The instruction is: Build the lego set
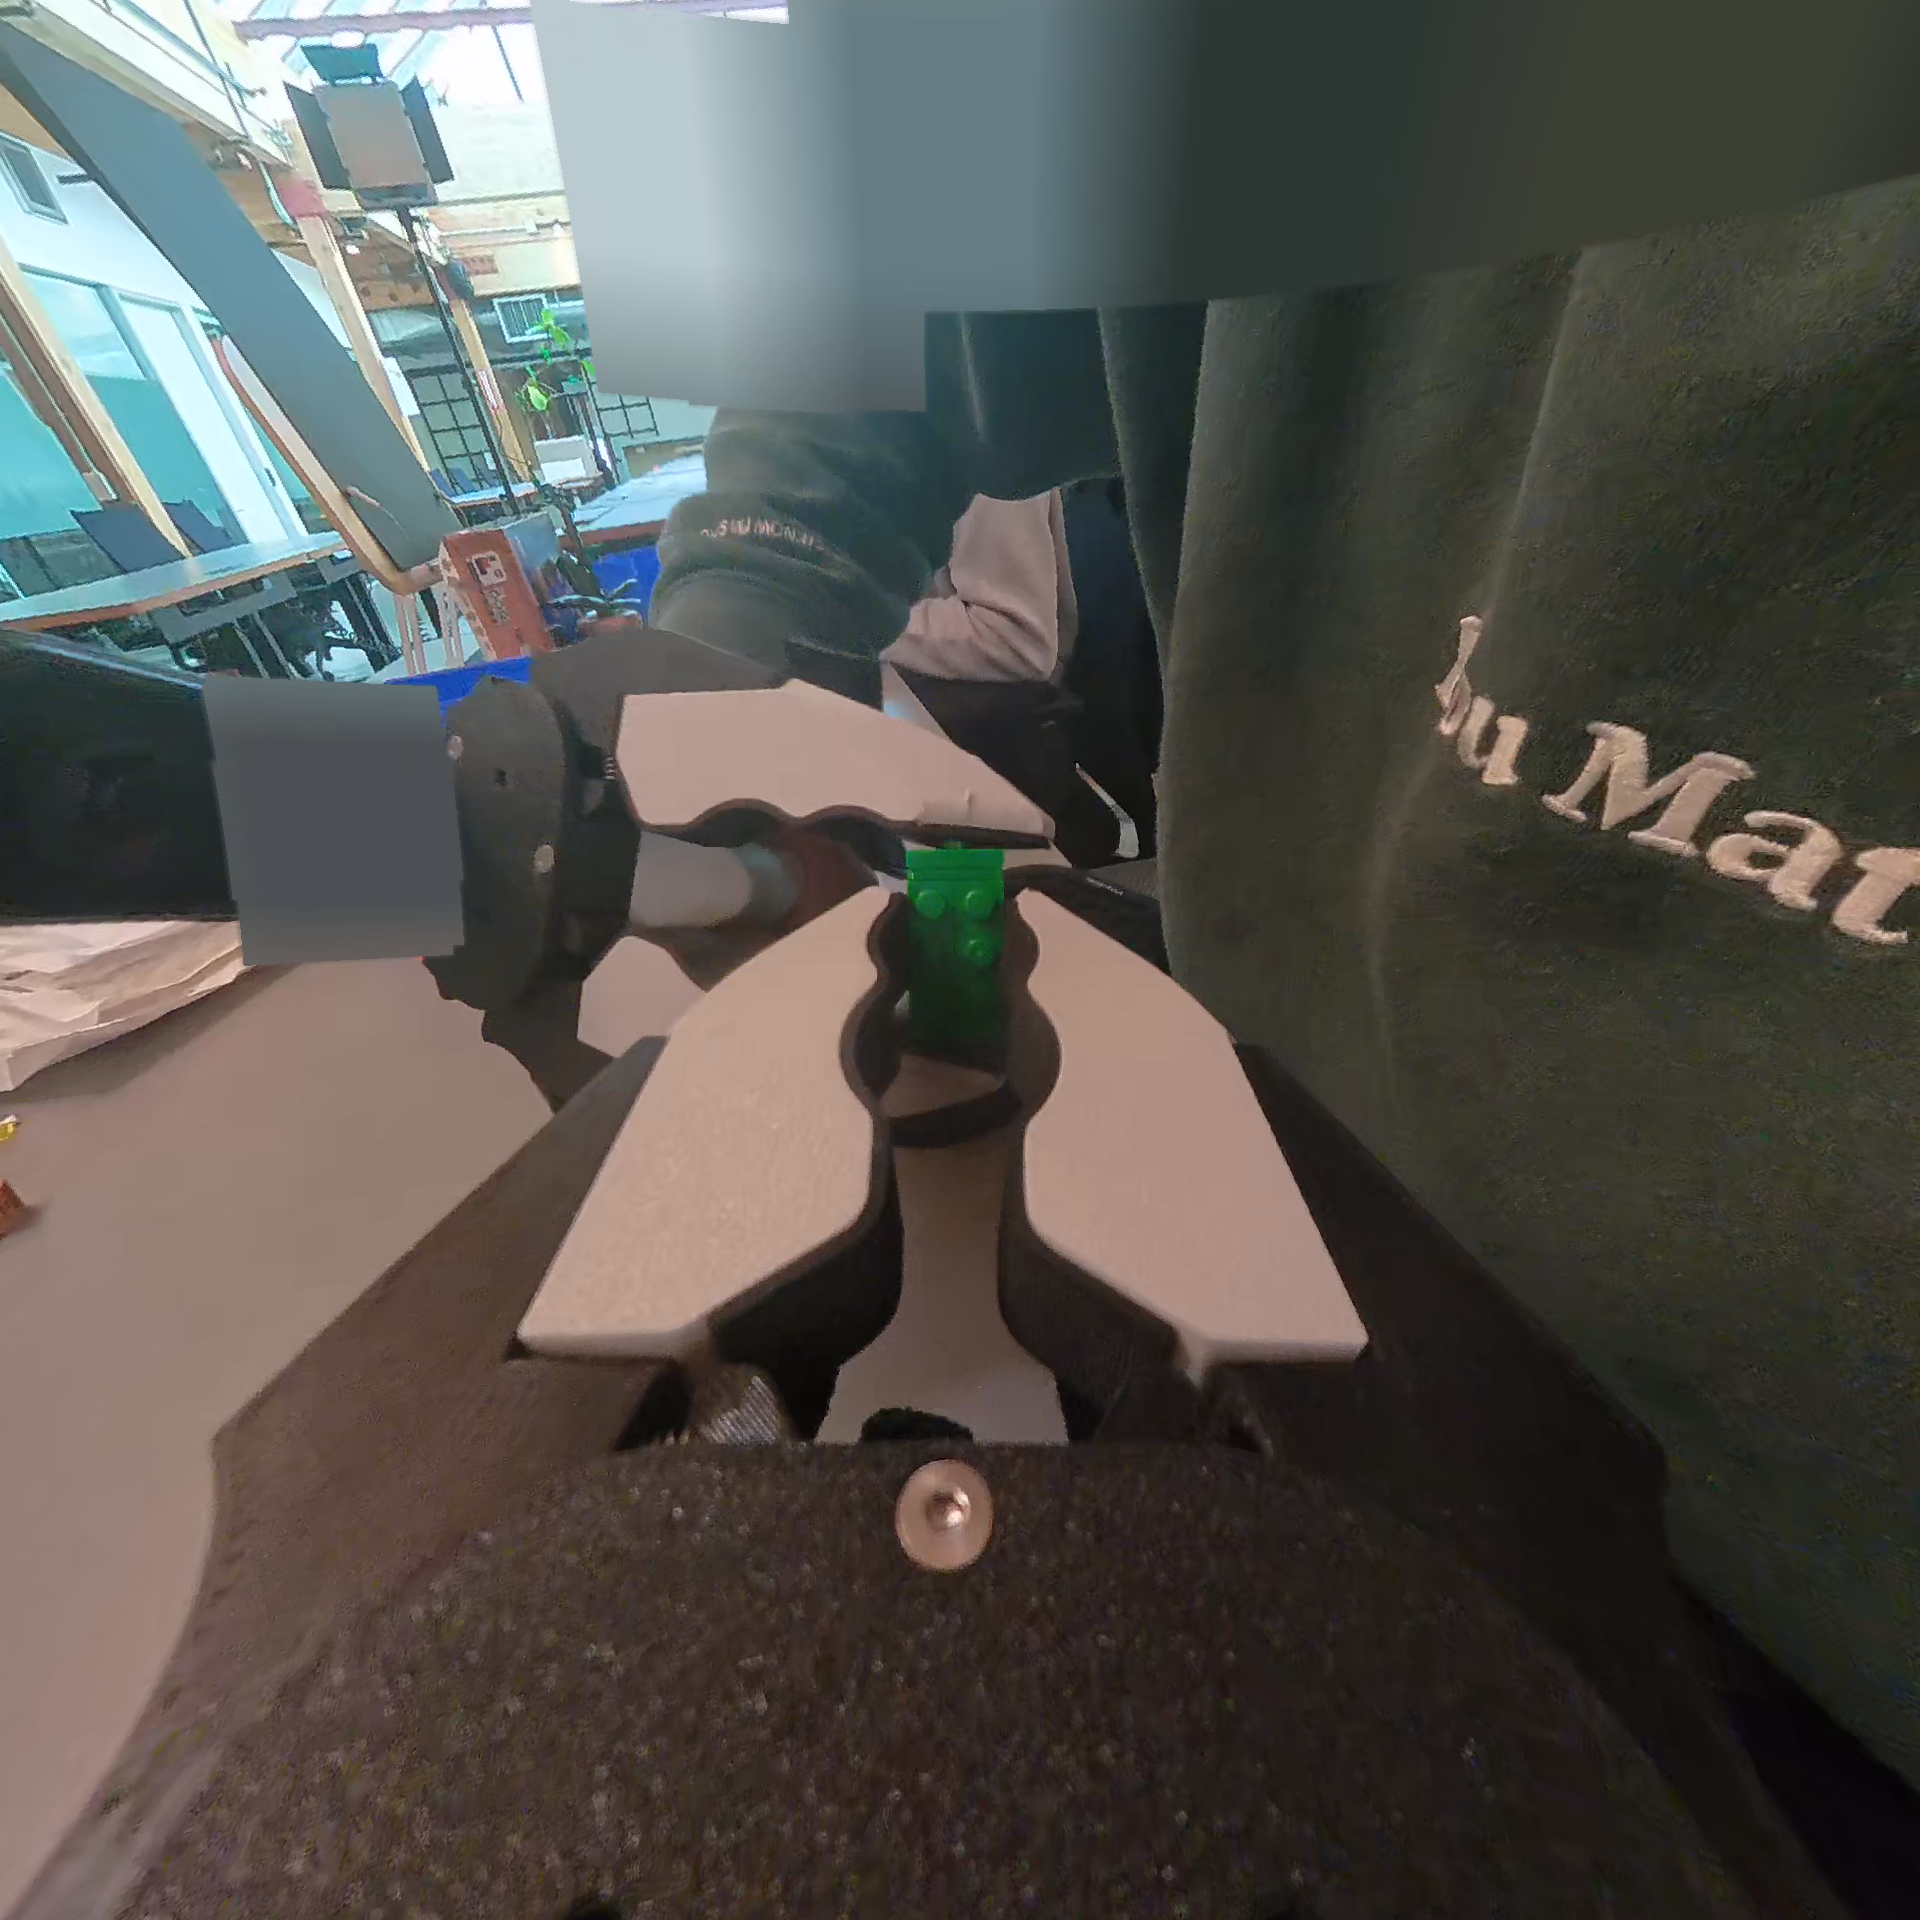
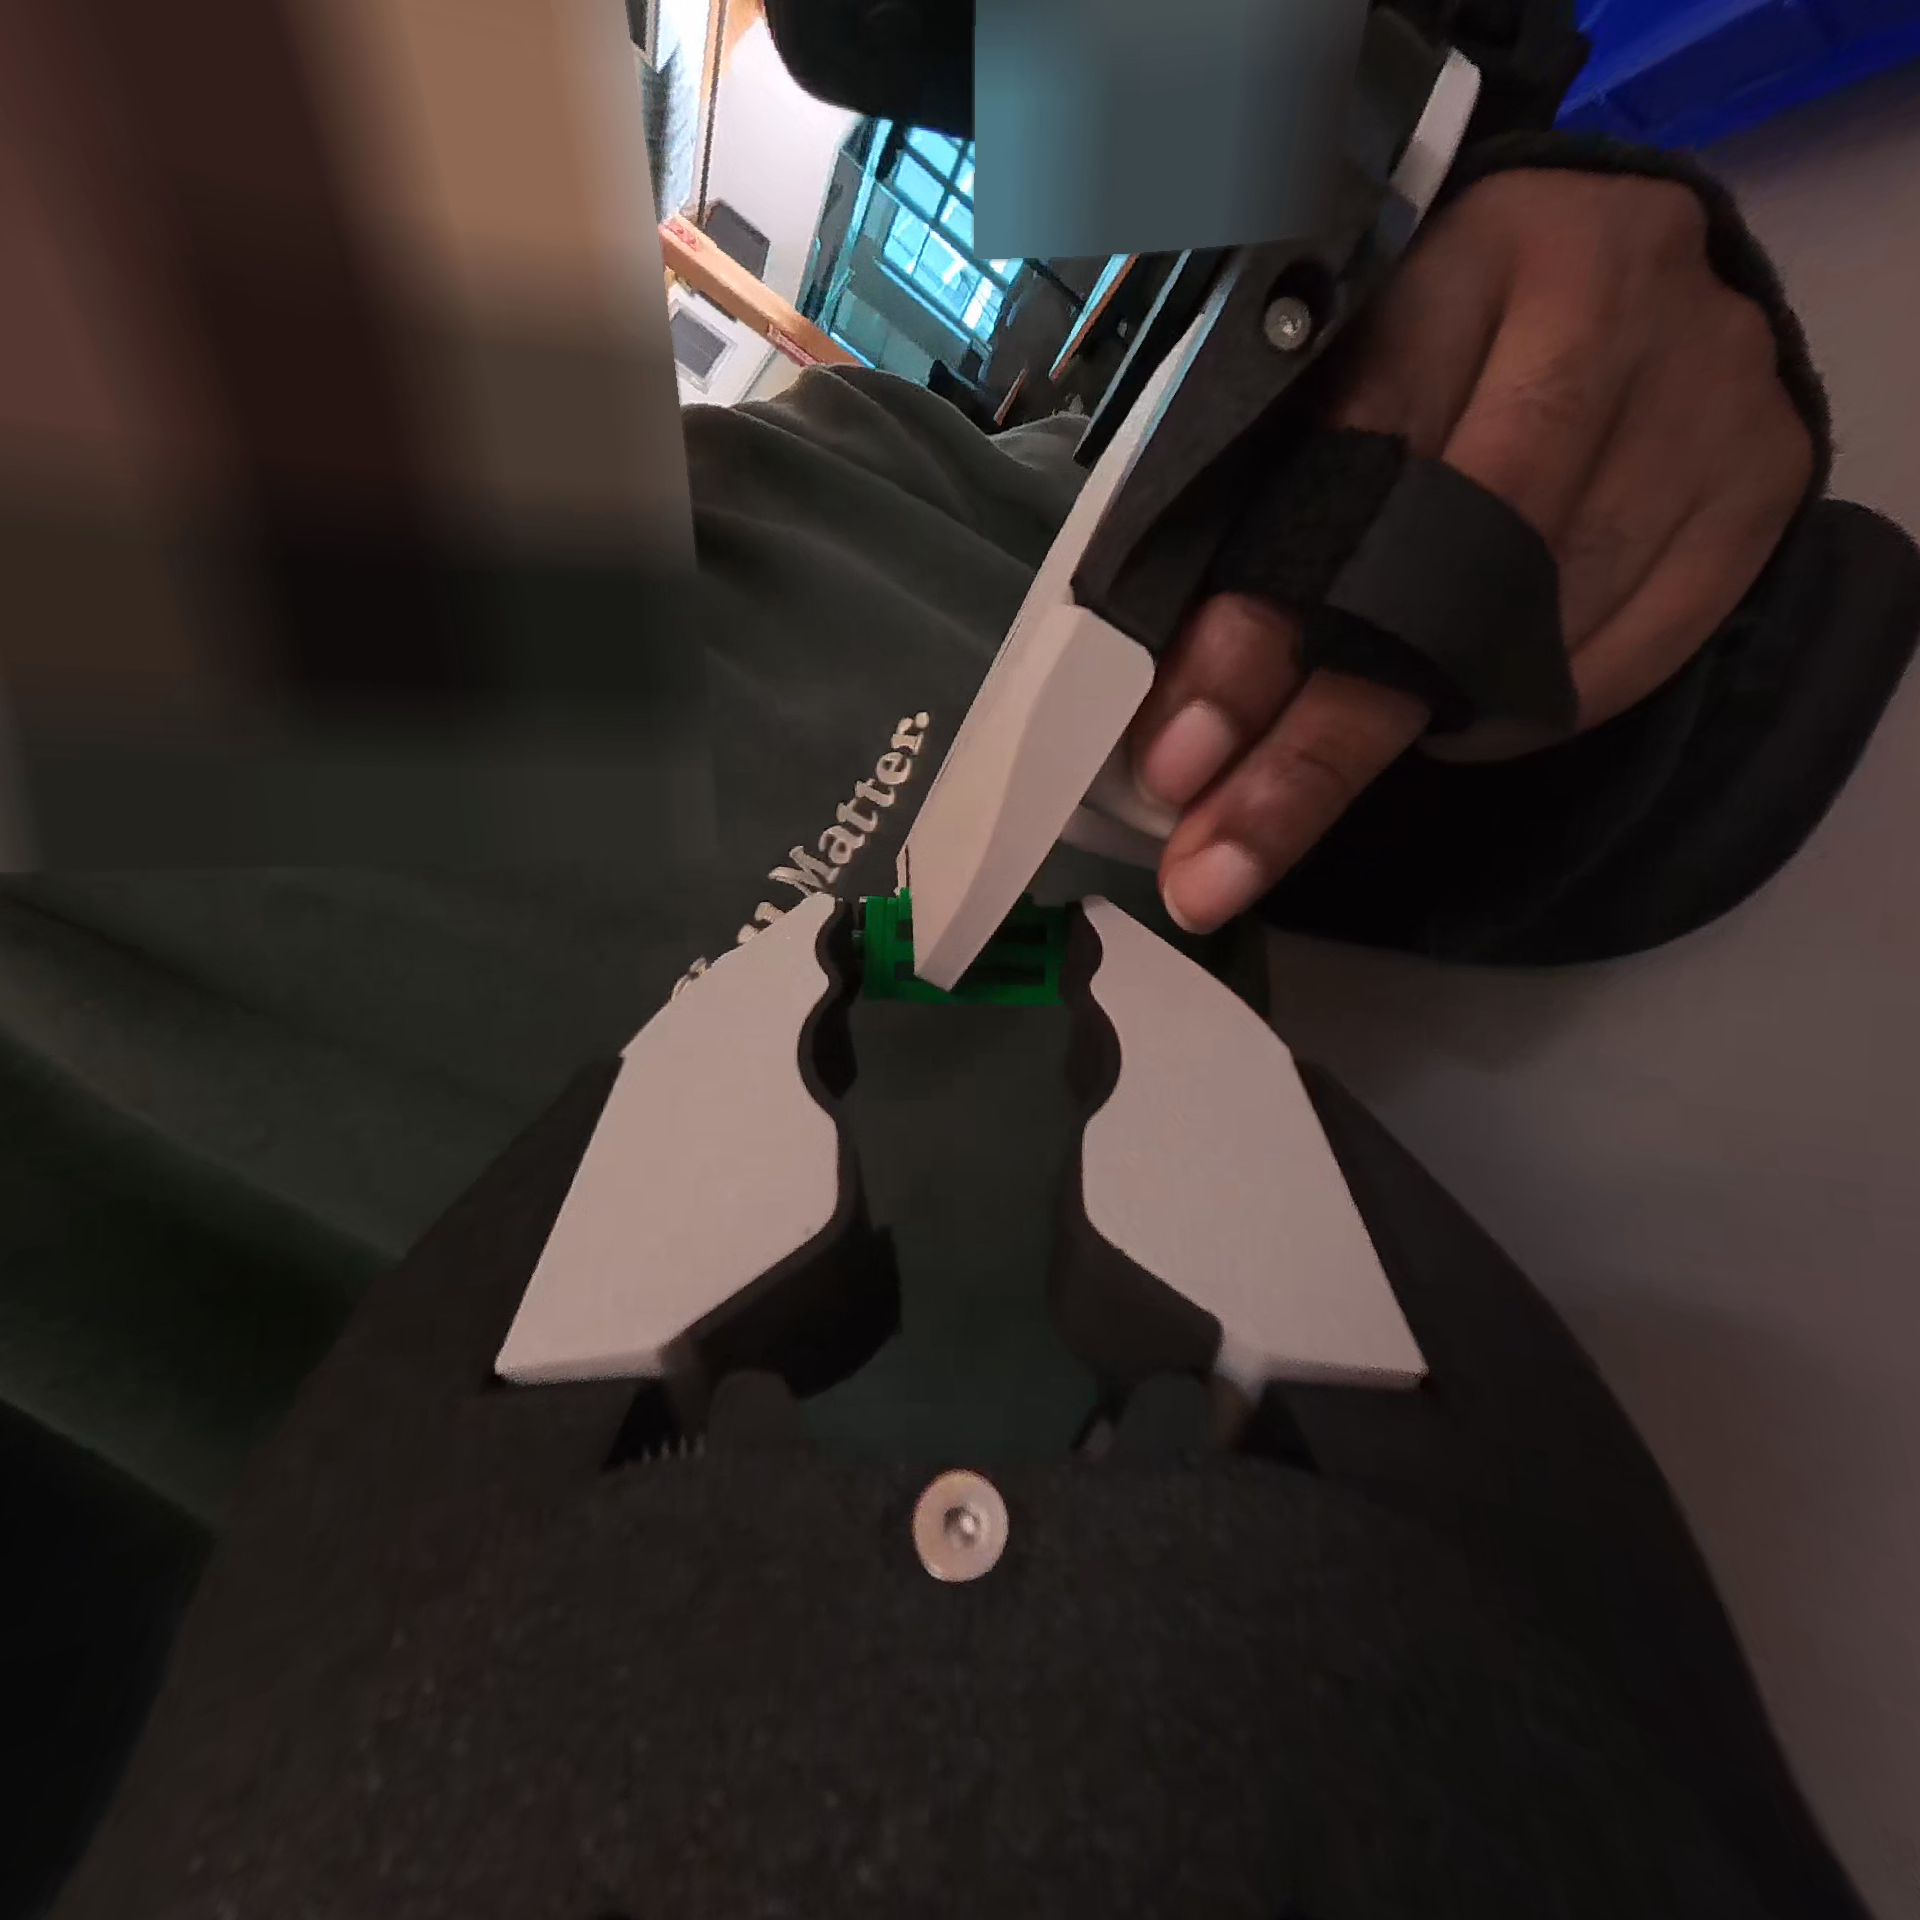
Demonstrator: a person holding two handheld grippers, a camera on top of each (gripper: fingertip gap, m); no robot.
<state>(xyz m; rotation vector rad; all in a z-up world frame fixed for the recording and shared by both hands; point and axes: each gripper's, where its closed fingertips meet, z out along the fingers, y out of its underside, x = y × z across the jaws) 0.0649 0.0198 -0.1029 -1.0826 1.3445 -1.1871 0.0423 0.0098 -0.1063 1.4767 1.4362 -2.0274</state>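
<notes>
Where both white tools meet, a studded green brick sits pinched.

Your grippers: pale grey fingers, black grainy body, one silver screw. Your sweatshirt: dark green, pale embroidered lettering. Black strap across hand.

Green brick, white-and-black tongs
</notes>
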